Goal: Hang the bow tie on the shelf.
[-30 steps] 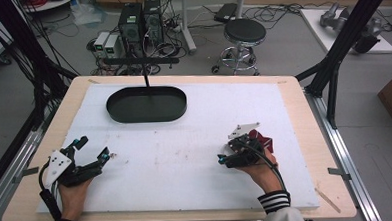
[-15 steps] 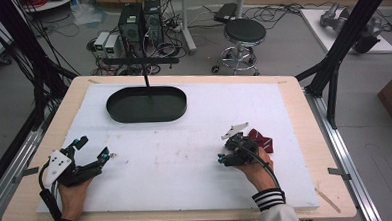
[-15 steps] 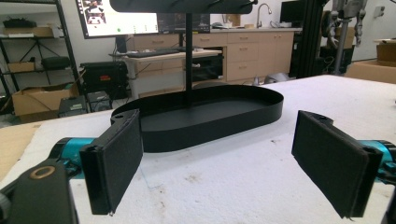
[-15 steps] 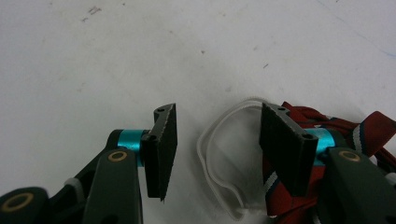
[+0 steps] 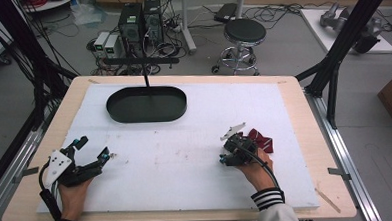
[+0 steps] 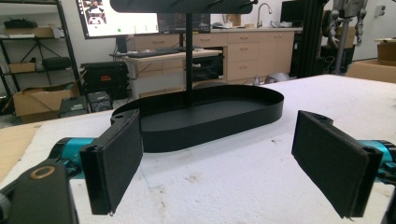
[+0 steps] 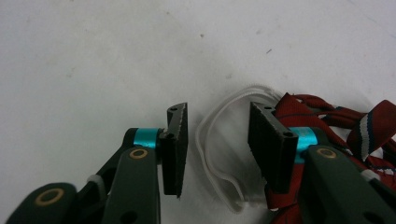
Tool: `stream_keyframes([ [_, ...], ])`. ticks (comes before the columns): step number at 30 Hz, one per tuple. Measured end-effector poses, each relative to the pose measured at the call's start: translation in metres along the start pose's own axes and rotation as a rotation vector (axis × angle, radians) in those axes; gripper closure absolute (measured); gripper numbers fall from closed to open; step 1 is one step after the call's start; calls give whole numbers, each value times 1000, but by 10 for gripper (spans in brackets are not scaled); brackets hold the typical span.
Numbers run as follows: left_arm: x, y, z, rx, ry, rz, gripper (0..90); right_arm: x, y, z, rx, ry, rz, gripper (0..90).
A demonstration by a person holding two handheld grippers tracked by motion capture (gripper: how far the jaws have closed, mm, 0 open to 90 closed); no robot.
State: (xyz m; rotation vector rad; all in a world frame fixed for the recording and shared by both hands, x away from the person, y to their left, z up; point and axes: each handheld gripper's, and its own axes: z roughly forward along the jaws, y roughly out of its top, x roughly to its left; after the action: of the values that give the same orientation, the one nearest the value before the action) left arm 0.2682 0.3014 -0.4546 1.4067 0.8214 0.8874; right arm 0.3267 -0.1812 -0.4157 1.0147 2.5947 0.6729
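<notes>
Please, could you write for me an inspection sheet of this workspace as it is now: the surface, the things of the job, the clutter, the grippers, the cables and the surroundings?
Surface: white foam sheet on a wooden table, with small dark marks.
Job's things: red striped cloth with a white elastic loop, lying at the right; black oval tray with an upright post, at the far left.
Clutter: nothing seen on the sheet.
Grippers: left hand-held gripper open, low over the sheet, aimed at the tray; right hand-held gripper open, jaws on either side of the loop, not yet closed.
Cables: one trails from each gripper; many lie on the floor behind the table.
Surroundings: computer boxes, round stool, black frame struts.
</notes>
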Motion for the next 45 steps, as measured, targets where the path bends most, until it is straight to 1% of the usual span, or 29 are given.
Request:
stream_keyframes([
  [3,0,0,0,1,0,0,169,-1,-1,1,21,5,2,617],
  [5,0,0,0,1,0,0,169,-2,-1,1,26,1,-1,639],
  [8,0,0,0,-1,1,-3,169,-2,-1,2,34,9,3,662],
  [19,0,0,0,1,2,0,169,-2,2,3,72,27,1,714],
  [22,0,0,0,-2,3,-5,169,-2,4,4,80,29,7,725],
  [25,0,0,0,-1,2,-5,169,-4,4,4,83,42,19,752],
  [26,0,0,0,-1,3,-6,169,-4,4,4,84,58,22,788],
  [31,0,0,0,-1,3,-6,169,-5,5,5,92,70,32,812],
  [35,1,0,0,-3,3,-9,169,-4,7,5,102,82,32,863],
  [37,1,0,0,-3,3,-9,169,-4,7,5,105,77,30,867],
  [39,1,0,0,-3,3,-9,169,-5,7,5,104,79,40,869],
  [42,1,0,0,-3,4,-10,169,-5,7,4,105,73,41,871],
  [44,1,0,0,-3,4,-11,169,-5,7,4,104,74,41,871],
  [45,1,0,0,-2,3,-10,169,-6,6,4,101,80,50,871],
])
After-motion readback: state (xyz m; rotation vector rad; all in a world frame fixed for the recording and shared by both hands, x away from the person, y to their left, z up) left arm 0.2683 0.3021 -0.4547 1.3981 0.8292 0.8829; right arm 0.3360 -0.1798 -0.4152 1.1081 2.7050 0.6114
